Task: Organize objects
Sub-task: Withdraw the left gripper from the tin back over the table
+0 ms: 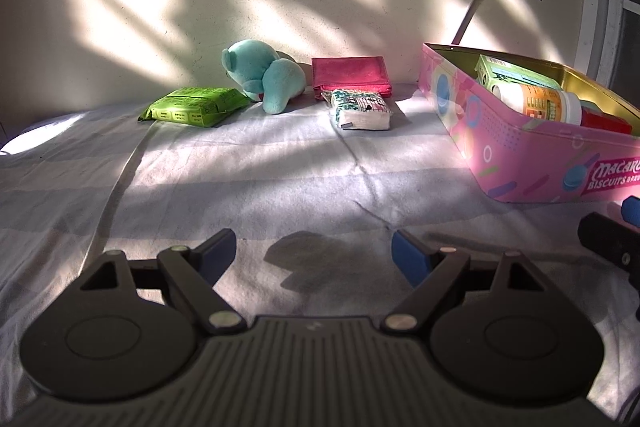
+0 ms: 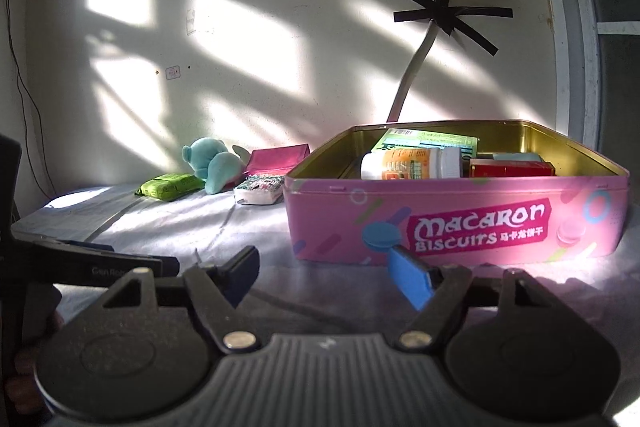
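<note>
Pink rectangular "Macaron Biscuits" tin (image 2: pixel 456 223), lid off, stands on the cloth directly ahead of the right gripper (image 2: pixel 332 279), its long printed side facing that gripper; it already holds a white bottle with an orange label (image 2: pixel 408 163), a green carton (image 2: pixel 424 143) and a red box (image 2: pixel 512 169). The right gripper's jaws are spread with nothing between them. The left gripper (image 1: pixel 314 253), likewise spread and empty, faces the loose items, which lie in a row well ahead of it against the wall: a flat green foil packet (image 1: pixel 196 107), a teal plush toy (image 1: pixel 264 75), a flat pink wallet (image 1: pixel 352 75) and, just in front of the wallet, a small patterned tissue pack (image 1: pixel 362 109). The row runs across the left gripper's line of sight; the tin sits to its right. By this layout the left hand is judged nearer the remaining items. A pale creased striped sheet (image 1: pixel 240 179) covers the surface. Behind, a sunlit cream wall (image 2: pixel 240 47) carries a cable fixed with black tape (image 2: pixel 448 19).
</note>
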Demonstrator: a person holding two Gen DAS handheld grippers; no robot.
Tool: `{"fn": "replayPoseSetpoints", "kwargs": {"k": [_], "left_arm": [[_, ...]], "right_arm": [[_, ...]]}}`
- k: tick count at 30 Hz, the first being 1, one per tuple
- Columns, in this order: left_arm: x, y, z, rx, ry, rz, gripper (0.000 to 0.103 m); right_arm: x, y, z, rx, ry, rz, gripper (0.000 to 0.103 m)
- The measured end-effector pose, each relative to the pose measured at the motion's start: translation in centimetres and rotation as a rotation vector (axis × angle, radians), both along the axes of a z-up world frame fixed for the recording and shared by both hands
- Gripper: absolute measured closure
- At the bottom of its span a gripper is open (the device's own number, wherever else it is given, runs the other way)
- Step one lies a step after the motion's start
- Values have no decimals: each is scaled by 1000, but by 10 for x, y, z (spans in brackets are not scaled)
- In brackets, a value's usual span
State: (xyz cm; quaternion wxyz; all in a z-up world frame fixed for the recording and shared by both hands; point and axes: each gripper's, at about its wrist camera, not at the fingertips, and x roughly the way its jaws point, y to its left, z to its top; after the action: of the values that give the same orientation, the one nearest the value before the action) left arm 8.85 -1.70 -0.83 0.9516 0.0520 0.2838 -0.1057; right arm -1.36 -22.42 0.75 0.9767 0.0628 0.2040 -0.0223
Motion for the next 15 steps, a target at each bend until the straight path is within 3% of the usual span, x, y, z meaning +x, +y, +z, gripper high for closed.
{"fn": "replayPoseSetpoints", "kwargs": {"k": [15], "left_arm": [[-2,2,0,-20,-19,-15,16]], "right_arm": [[9,1,-3,2,45,27,29]]}}
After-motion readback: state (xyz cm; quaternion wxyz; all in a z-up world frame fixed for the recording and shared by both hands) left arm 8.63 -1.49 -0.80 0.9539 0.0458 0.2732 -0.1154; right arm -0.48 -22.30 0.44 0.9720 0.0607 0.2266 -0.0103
